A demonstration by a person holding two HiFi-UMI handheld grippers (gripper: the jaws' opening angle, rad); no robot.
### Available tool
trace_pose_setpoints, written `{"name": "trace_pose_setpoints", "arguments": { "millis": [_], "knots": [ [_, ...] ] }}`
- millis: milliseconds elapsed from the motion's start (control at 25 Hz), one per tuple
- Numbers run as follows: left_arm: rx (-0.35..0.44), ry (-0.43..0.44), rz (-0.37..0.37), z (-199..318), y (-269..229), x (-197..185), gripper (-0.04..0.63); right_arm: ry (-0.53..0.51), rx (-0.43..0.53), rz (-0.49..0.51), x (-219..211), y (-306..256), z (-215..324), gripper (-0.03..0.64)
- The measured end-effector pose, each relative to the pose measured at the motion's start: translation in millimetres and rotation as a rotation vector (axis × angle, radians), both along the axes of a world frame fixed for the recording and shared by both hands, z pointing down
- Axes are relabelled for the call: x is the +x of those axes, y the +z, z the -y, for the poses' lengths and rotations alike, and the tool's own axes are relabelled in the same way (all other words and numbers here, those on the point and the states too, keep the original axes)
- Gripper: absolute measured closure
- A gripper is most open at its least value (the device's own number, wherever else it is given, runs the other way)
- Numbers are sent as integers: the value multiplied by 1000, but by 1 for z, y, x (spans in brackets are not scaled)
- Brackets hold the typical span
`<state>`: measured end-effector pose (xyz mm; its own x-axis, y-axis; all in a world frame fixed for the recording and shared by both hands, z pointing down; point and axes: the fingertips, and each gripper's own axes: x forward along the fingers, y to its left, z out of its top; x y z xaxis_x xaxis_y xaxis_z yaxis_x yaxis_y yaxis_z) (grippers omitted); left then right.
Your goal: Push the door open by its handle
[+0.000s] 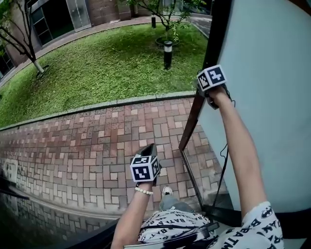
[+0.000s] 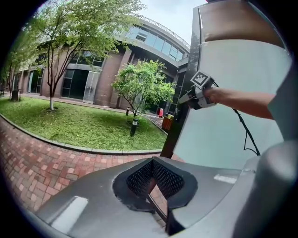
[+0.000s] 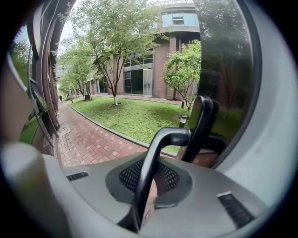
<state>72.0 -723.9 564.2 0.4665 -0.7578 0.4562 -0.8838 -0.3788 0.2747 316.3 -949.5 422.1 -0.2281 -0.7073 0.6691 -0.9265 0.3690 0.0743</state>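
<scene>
I see a lamp [image 1: 167, 54] standing on the lawn [image 1: 97, 68]. Just behind the lamp grows a small tree [image 1: 167, 17], and a second lamp [image 1: 153, 21] stands farther back. Nearer me than the lamp, a curb [image 1: 97, 105] edges the brick path [image 1: 82, 151]. Far beyond the lamp, to its left, is a building [image 1: 58, 14].

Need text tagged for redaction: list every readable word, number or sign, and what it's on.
"BATM": print repeated across the person's white clothing, cut off at folds and edges.
Marker cubes: black-and-white square patterns only, no letters.
Nothing else is readable.
</scene>
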Motion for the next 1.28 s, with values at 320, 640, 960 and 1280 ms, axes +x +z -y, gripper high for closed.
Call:
{"name": "trace_pose_setpoints", "arguments": {
  "millis": [320,640,960,1280],
  "knots": [
    [-3,23,-7,22,-2,24,607,94,-3,23,65,-3,14,594],
    [-15,58,-19,38,8,54,607,185,-1,70,123,-1,21,594],
    [-30,86,-39,45,14,67,607,238,-2,41,155,-1,17,598],
    [-33,88,-29,44,12,63,607,245,34,131,161,-11,18,519]
  ]
}}
